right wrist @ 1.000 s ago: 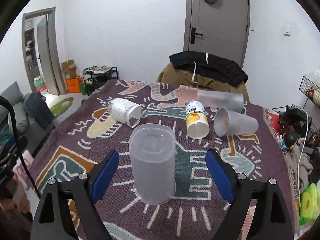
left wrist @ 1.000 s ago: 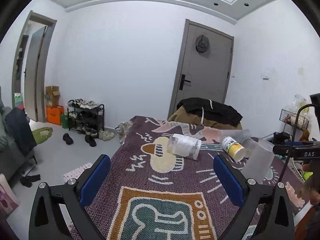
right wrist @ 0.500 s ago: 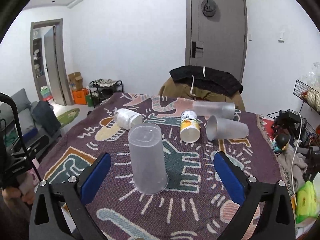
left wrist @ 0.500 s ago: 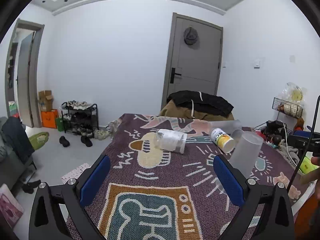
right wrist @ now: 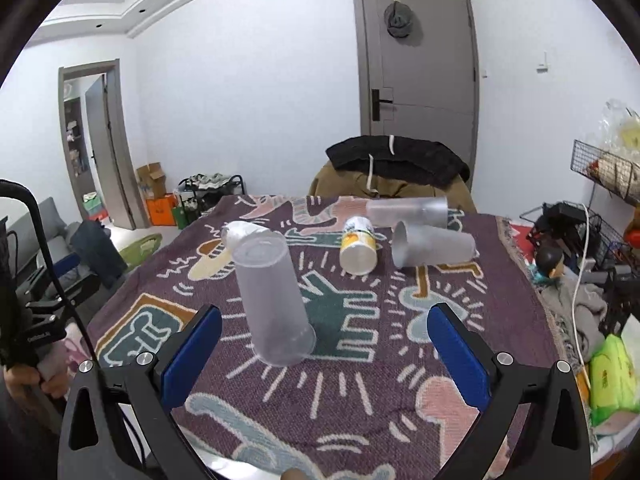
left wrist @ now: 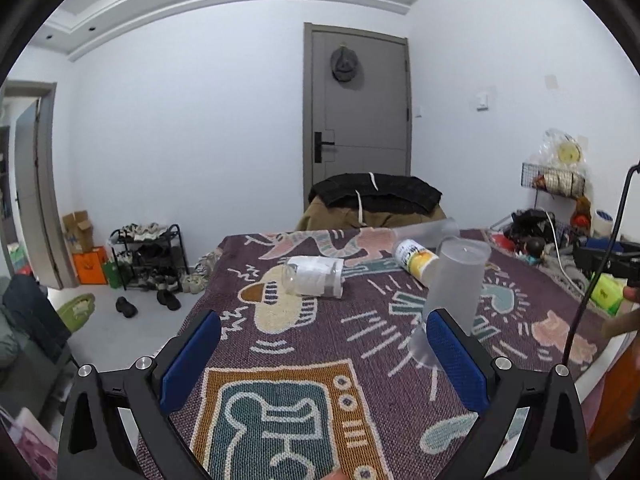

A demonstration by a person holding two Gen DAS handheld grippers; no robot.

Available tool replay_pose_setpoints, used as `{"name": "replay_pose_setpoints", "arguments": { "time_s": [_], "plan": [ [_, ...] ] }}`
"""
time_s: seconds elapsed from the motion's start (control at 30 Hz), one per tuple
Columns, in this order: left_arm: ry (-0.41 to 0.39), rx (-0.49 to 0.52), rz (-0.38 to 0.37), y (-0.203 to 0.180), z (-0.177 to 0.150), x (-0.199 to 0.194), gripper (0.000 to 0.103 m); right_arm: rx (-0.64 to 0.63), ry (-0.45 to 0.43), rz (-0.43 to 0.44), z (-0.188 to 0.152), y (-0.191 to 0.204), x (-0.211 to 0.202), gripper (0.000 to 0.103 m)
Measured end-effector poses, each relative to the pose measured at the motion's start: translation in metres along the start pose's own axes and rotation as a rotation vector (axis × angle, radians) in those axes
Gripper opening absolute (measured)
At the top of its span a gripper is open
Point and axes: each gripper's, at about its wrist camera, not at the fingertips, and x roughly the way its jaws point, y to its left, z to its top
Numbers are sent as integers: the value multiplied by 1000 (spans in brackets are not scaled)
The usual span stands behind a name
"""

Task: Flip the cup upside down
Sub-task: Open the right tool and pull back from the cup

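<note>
Cup (right wrist: 274, 300): frosted plastic, stands upside down on the patterned cloth (right wrist: 360, 360) of the bench, mouth down, closed base on top; nothing visible inside.
Other cups: one frosted cup (right wrist: 434, 244) lies on its side, open mouth to the left, looks empty; a longer one (right wrist: 408, 210) lies behind it.
Bottle (right wrist: 358, 244): white and yellow, on its side.
Jar (left wrist: 312, 276): clear, on its side, white material inside.
Right tool (right wrist: 324, 354): wide open, holds nothing, cup in front between the fingers.
Left tool (left wrist: 324, 354): wide open, holds nothing.
</note>
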Motion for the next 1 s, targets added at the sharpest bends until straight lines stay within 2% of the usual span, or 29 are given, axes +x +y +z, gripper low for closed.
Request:
{"name": "replay_pose_setpoints", "arguments": {
  "time_s": [0.37,0.57,1.0],
  "plan": [
    [8,42,13,-17,-10,-14,103,30,9,56,-33,-12,-9,103],
    [0,31,19,-21,-17,-20,103,70,-32,55,-50,-19,-18,103],
    [7,20,-1,-22,-18,-19,103,13,-10,76,-57,2,-8,103]
  ]
}}
